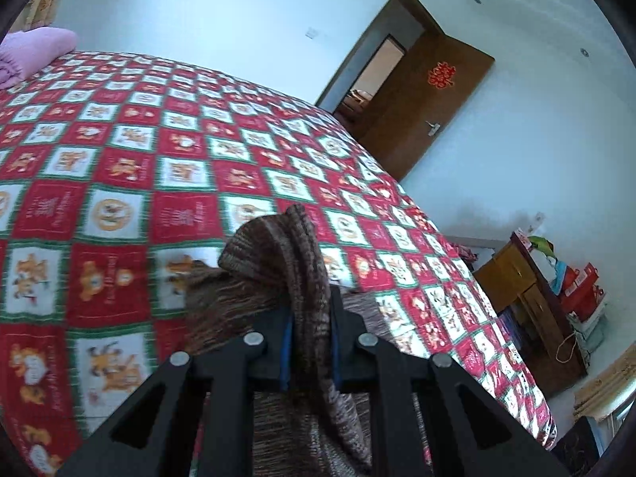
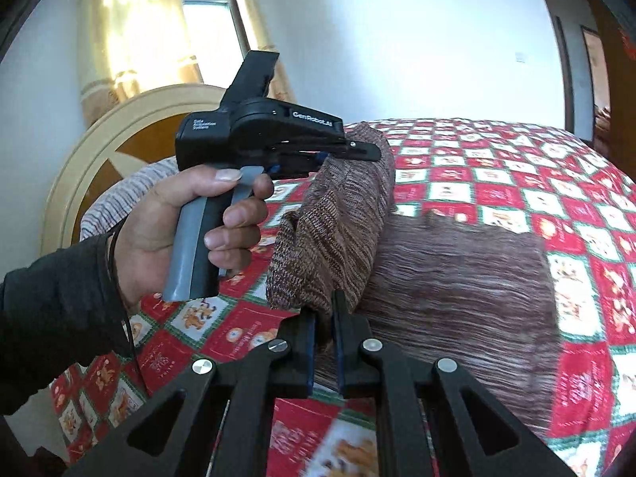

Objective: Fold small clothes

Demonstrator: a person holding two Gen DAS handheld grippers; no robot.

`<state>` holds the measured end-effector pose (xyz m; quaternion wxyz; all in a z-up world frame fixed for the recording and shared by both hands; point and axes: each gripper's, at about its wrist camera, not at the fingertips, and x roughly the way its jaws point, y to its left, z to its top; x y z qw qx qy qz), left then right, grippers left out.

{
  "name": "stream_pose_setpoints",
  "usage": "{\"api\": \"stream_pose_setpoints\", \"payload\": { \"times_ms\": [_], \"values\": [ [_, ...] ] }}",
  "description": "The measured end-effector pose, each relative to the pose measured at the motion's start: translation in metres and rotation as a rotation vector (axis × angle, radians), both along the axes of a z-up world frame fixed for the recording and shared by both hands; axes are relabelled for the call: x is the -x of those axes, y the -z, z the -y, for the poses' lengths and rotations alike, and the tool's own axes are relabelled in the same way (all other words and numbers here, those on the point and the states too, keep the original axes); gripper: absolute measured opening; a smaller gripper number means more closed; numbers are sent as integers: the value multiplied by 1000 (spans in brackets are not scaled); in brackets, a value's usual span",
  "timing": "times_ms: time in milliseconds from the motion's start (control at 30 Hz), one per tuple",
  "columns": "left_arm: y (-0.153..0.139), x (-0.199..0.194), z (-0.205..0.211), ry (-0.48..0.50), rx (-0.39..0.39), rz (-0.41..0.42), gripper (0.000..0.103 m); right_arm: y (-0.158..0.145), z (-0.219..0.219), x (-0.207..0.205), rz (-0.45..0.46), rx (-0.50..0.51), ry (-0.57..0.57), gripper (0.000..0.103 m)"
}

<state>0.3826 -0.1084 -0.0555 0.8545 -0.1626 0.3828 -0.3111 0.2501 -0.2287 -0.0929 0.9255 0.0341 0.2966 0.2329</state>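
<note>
together my left gripper [image 1: 312, 342] and right gripper [image 2: 324, 348] pinch the brown knit garment [image 2: 338, 222] at mid-frame, lifting its edge to fold across the bedspread [image 2: 516, 183].

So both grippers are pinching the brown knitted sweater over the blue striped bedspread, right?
Almost. Both the left gripper and right gripper are shut on the brown knitted sweater, but the bedspread isn't blue striped. It is a red, white and green check with little cartoon pictures, as the left wrist view shows.
</note>
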Motion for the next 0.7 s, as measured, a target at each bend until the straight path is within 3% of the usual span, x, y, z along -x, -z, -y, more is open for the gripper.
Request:
{"api": "stream_pose_setpoints", "payload": {
  "times_ms": [233,700],
  "values": [
    [4,1,45,55,2,-7,15,7,42,8,-36,-33,61,7],
    [30,-2,125,139,-126,-8,14,34,99,10,-138,-110,175,6]
  ]
}}
